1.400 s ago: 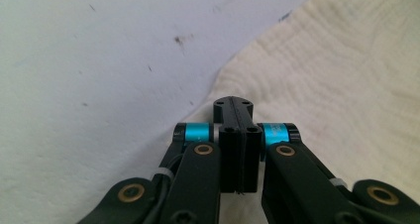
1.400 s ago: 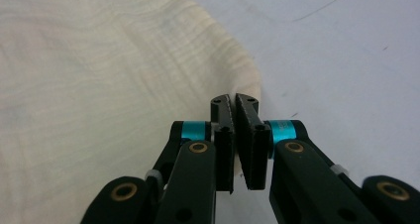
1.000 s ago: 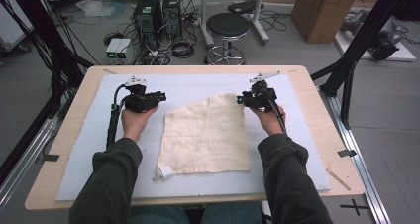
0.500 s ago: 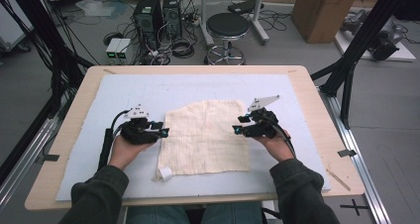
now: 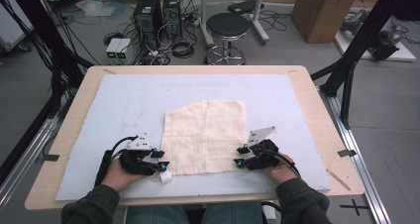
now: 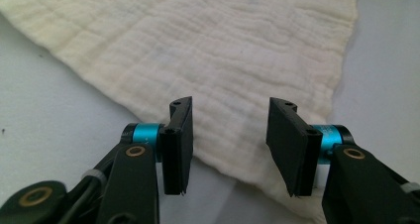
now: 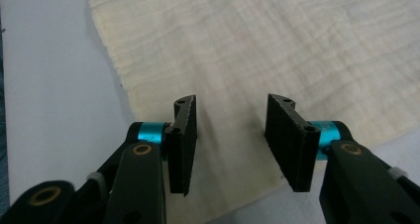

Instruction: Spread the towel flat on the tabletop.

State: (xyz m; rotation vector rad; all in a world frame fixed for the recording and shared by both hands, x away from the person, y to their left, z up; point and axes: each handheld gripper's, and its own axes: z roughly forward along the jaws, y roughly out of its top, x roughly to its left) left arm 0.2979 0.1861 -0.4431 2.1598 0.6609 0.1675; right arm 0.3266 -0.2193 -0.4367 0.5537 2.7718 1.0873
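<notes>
A cream, crinkled cloth (image 5: 205,135) lies flat on the pale blue mat (image 5: 124,105). My left gripper (image 5: 161,165) is low at the cloth's near left corner, beside a small white tag (image 5: 166,177). In the left gripper view its jaws have just been opening and stand apart (image 6: 230,135). The cloth (image 6: 213,50) lies flat under the gap, not pinched. My right gripper (image 5: 240,157) is at the near right corner. Its jaws have just been closing a little and are still apart (image 7: 230,135) over the cloth's edge (image 7: 277,45), with the pads off the fabric.
The mat covers most of a wooden table (image 5: 317,100), whose front edge is just behind my hands. Beyond the table's far edge are a black stool (image 5: 227,26), computer towers (image 5: 156,11) with cables, and a cardboard box (image 5: 324,11).
Both hands have come back from the cloth's far corners to its near corners and sunk lower. The jaws of both grippers stand wider apart than one second ago.
</notes>
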